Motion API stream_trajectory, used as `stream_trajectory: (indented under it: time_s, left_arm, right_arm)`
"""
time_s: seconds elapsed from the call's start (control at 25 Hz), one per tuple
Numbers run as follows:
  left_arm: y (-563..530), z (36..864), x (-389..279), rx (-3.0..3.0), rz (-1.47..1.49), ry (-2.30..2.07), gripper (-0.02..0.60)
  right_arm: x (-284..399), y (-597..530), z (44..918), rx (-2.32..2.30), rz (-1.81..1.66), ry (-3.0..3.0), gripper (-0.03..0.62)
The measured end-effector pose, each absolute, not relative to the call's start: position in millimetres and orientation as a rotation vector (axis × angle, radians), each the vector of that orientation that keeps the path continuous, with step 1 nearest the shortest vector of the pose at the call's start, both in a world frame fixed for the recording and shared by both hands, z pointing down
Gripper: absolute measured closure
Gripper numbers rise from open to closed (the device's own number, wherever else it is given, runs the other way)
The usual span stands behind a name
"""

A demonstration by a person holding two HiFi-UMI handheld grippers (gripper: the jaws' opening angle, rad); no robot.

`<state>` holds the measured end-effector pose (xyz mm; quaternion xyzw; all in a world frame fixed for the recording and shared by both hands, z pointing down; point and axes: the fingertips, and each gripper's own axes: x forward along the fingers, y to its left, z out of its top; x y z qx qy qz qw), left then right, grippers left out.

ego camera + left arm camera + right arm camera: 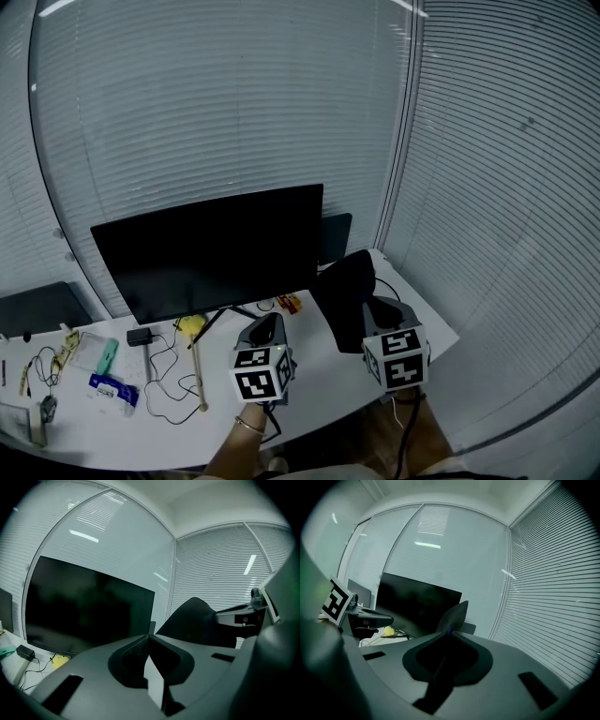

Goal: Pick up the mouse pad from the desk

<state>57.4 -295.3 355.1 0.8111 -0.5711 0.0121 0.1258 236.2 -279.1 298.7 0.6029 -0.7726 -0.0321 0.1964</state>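
Observation:
The black mouse pad [345,295] hangs curled above the right end of the white desk [309,380], off the surface. My right gripper [373,307] is shut on its near edge. In the right gripper view the pad [453,615] rises as a dark flap past the closed jaw tips of the right gripper [449,633]. My left gripper [270,322] hovers to the left of the pad, apart from it and shut with nothing in it. In the left gripper view the left gripper [149,636] has its jaws meeting at the tip, and the pad [194,620] shows to the right.
A black monitor [211,248] stands at the back of the desk. Left of my grippers lie a yellow object [191,325], a wooden-handled tool [199,375], a black adapter [141,336] with cables, and a blue-and-white pack [112,389]. Glass walls with blinds close off the back and right.

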Motion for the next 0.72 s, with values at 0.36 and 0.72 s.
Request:
stream_trajectory:
  time_s: [0.36, 0.72]
  left_arm:
    - [-295.4, 360.1, 58.5, 2.359, 0.044, -1.661, 0.566]
    - [-291.6, 357.6, 59.7, 2.357, 0.054, -1.652, 0.566]
  right_arm:
    - [236.5, -278.6, 299.4, 1.7, -0.079, -2.183, 0.54]
    - [238.5, -275.2, 295.2, 1.708, -0.07, -2.177, 0.54]
